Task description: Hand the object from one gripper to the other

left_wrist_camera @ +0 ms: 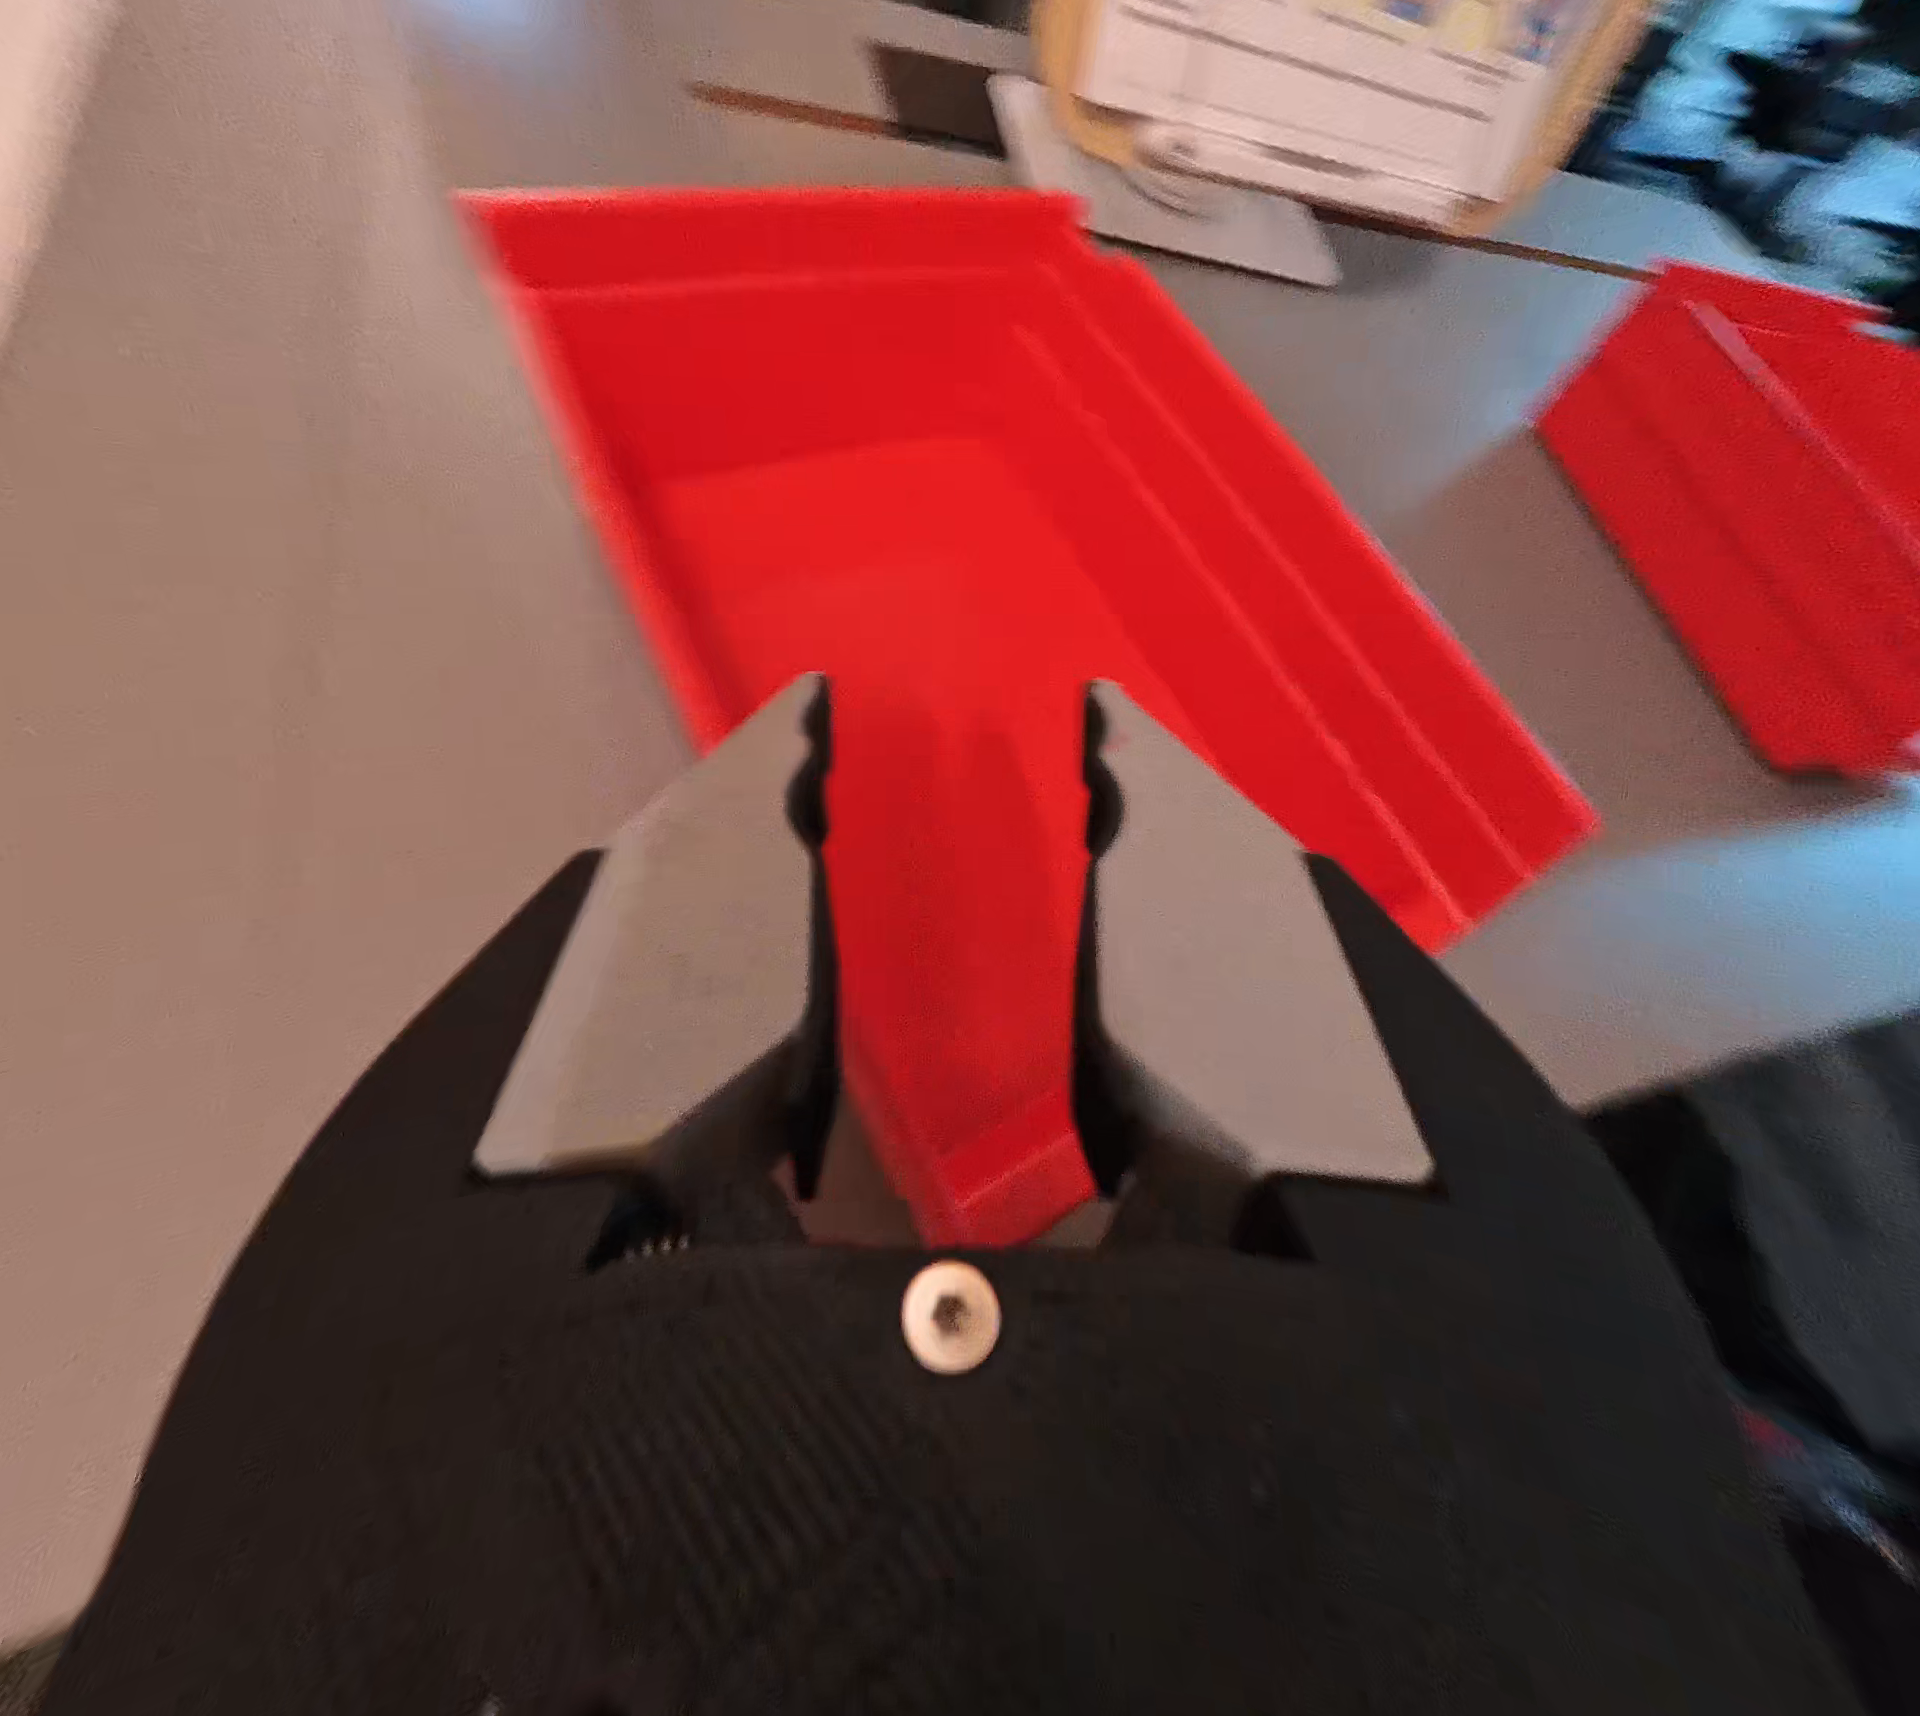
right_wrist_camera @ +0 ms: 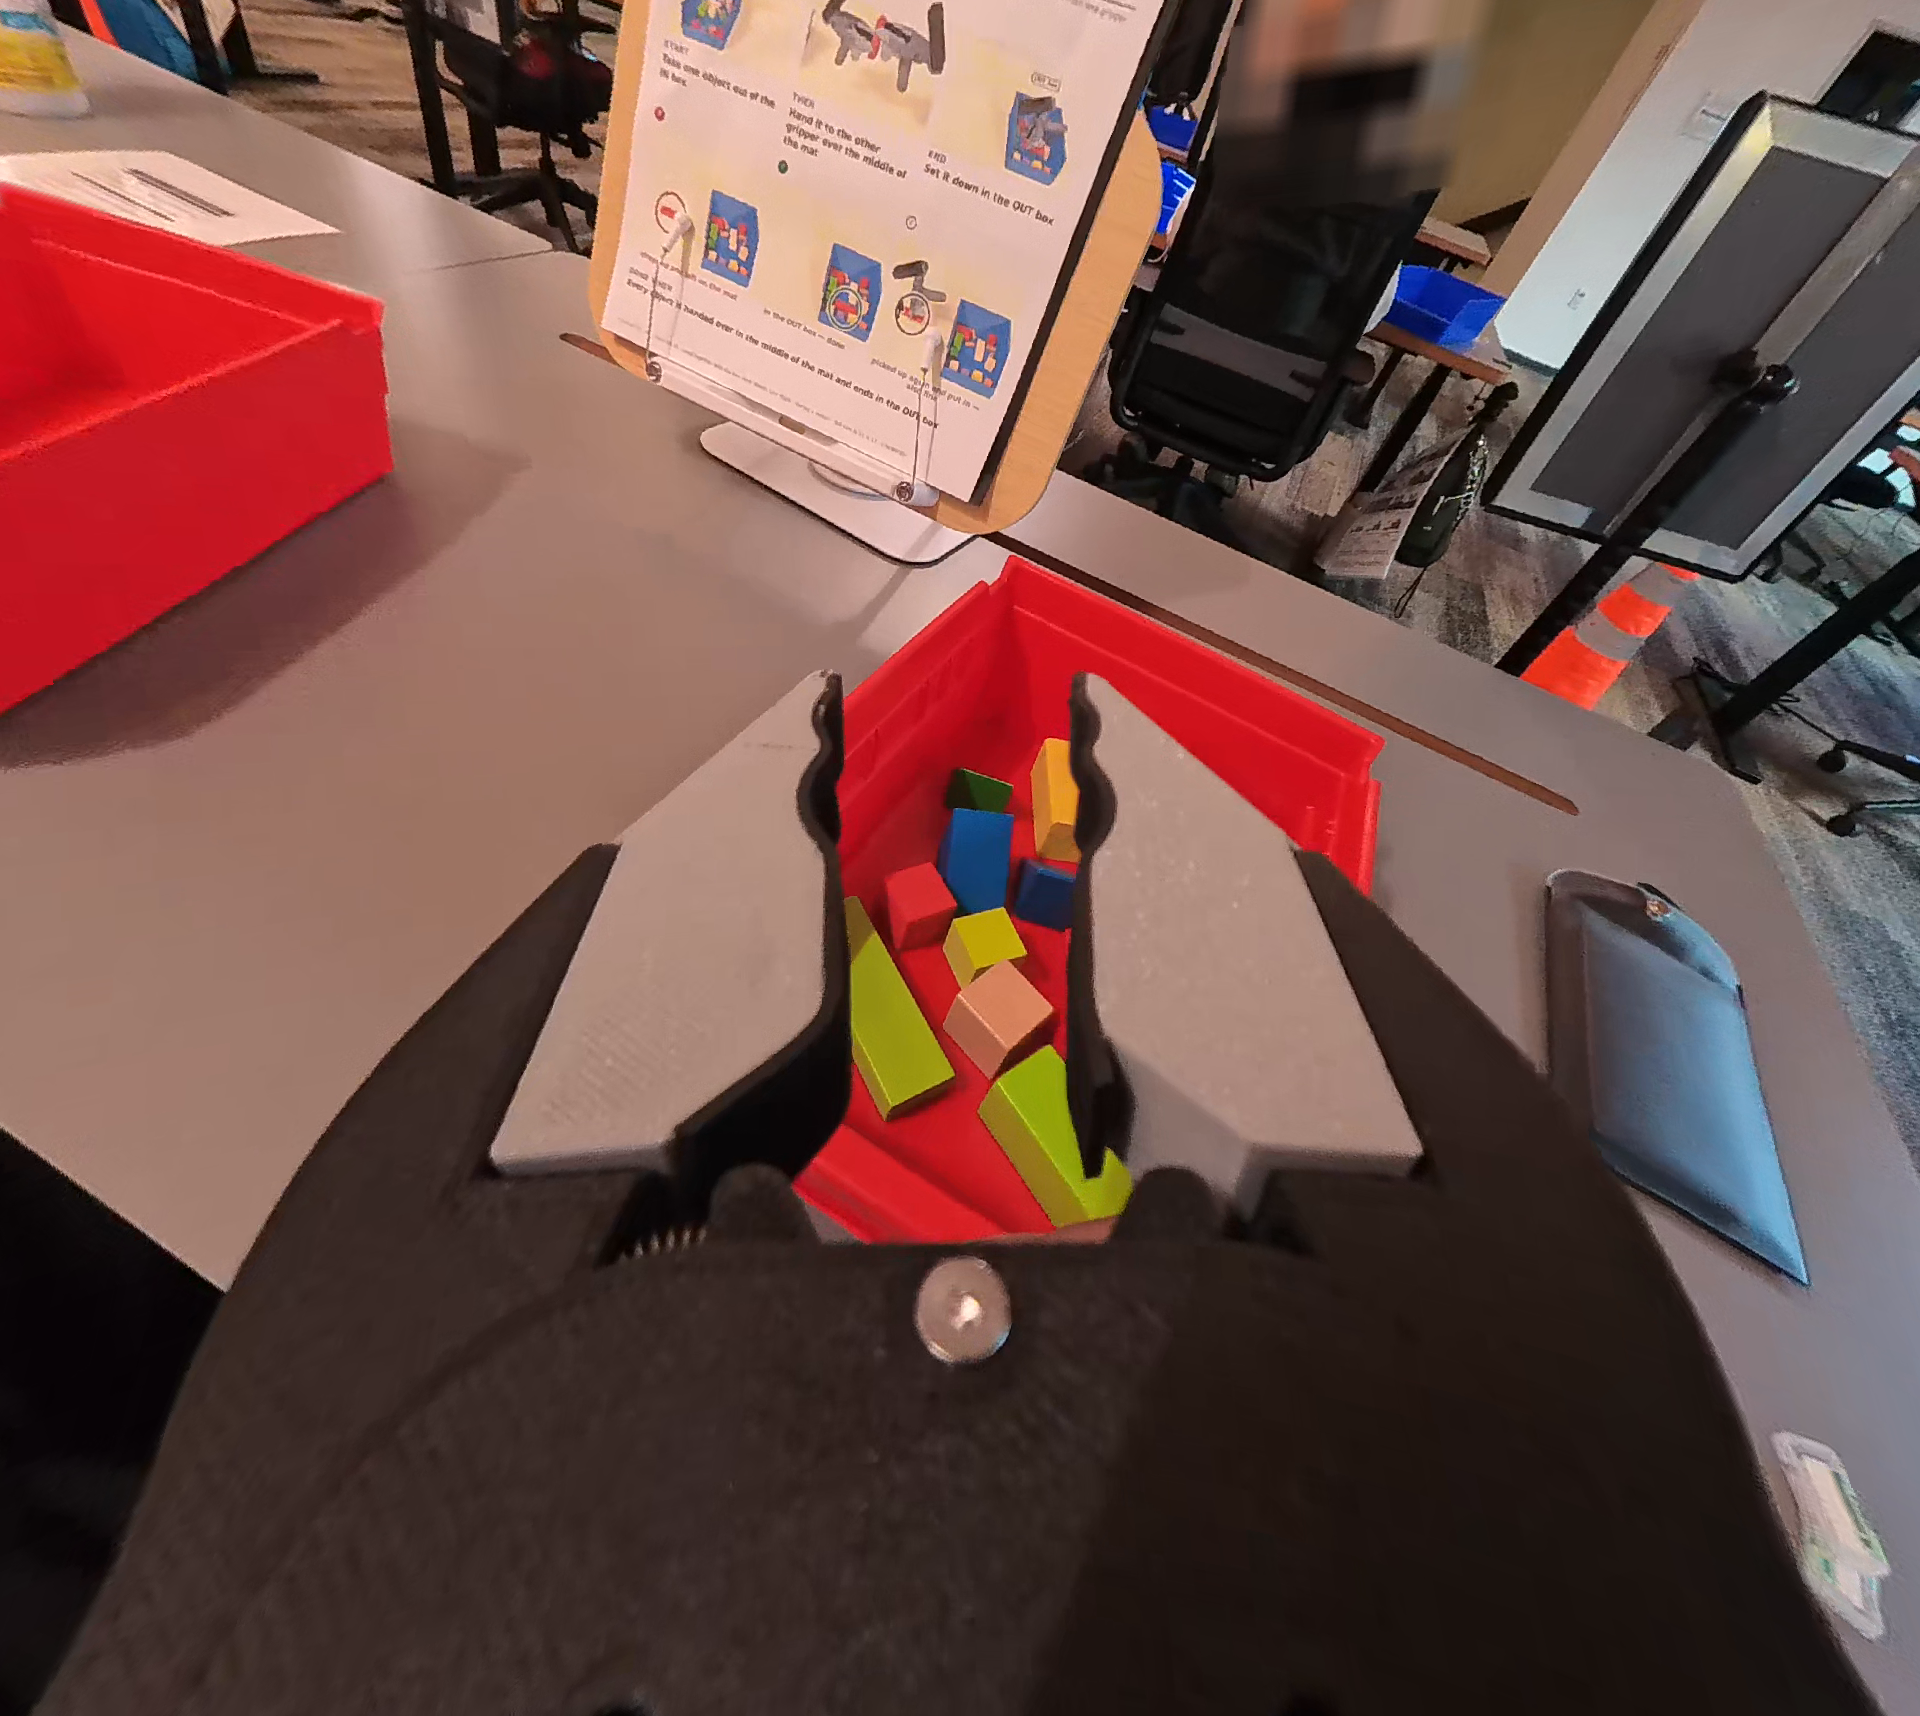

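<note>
My left gripper (left_wrist_camera: 956, 700) is open and empty, held above an empty red bin (left_wrist_camera: 883, 440) on the grey table; this view is motion-blurred. My right gripper (right_wrist_camera: 951, 690) is open and empty, held above a second red bin (right_wrist_camera: 1226, 700) that holds several coloured wooden blocks: a blue block (right_wrist_camera: 977, 856), a red block (right_wrist_camera: 920, 903), a yellow-green block (right_wrist_camera: 985, 939), a tan block (right_wrist_camera: 1000, 1017), long green blocks (right_wrist_camera: 894, 1032) and a yellow block (right_wrist_camera: 1055, 793). The block bin also shows at the right of the left wrist view (left_wrist_camera: 1766, 523). The empty bin shows at the left of the right wrist view (right_wrist_camera: 187, 440).
An instruction sheet on a white stand (right_wrist_camera: 883, 139) stands at the table's back between the bins. A grey-blue pouch (right_wrist_camera: 1673, 1074) lies right of the block bin. A white paper (right_wrist_camera: 166, 196) lies behind the empty bin. Chairs, display boards and a person are beyond the table. Across from one pair of fingers to the other is roughly 55 cm.
</note>
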A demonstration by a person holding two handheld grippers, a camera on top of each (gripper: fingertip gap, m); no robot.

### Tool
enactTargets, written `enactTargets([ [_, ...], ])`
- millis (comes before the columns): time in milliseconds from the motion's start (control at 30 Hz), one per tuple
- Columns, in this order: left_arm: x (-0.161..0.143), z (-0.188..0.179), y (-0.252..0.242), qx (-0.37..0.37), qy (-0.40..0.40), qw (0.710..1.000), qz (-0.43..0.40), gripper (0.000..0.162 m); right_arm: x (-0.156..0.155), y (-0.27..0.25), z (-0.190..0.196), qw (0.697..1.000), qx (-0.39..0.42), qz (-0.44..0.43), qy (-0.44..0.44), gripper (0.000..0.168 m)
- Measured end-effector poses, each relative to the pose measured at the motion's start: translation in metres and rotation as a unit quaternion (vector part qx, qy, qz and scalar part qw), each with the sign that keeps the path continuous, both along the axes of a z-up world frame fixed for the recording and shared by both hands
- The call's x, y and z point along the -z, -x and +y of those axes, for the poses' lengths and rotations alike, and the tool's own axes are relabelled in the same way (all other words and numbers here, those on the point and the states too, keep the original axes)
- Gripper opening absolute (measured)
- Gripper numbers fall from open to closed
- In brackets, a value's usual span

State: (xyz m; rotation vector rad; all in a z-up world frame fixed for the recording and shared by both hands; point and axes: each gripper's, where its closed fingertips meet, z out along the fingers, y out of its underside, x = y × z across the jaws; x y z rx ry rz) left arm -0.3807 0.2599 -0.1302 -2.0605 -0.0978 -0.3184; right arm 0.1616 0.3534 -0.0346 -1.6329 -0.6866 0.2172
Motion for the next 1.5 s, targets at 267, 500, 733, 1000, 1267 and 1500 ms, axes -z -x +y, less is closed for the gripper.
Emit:
enactTargets([
  [267, -0.021, -0.031, -0.095, 0.137, 0.004, 0.99, 0.022, 0.087, -0.005, 0.005, -0.008, 1.0, -0.013, 0.004, -0.001, 0.043],
  [500, 0.046, -0.007, -0.157, 0.087, 0.052, 0.98, 0.172, 0.09, 0.029, 0.024, -0.013, 0.996, -0.037, -0.027, 0.077, 0.069],
  [733, 0.089, 0.027, -0.175, 0.098, 0.073, 0.964, 0.236, 0.046, 0.088, 0.075, -0.011, 0.98, -0.076, -0.056, 0.173, 0.085],
  [1000, 0.08, 0.015, -0.101, 0.052, 0.08, 0.966, 0.24, 0.003, 0.163, 0.062, 0.028, 0.959, 0.055, -0.173, 0.215, 0.076],
  [1267, 0.031, 0.003, -0.071, 0.007, 0.009, 0.966, 0.258, 0.004, 0.205, 0.08, 0.026, 0.932, 0.065, -0.289, 0.206, 0.045],
  [1500, -0.053, -0.016, -0.069, -0.023, -0.098, 0.962, 0.255, 0.004, 0.202, 0.13, 0.004, 0.945, 0.014, -0.27, 0.187, 0.047],
])
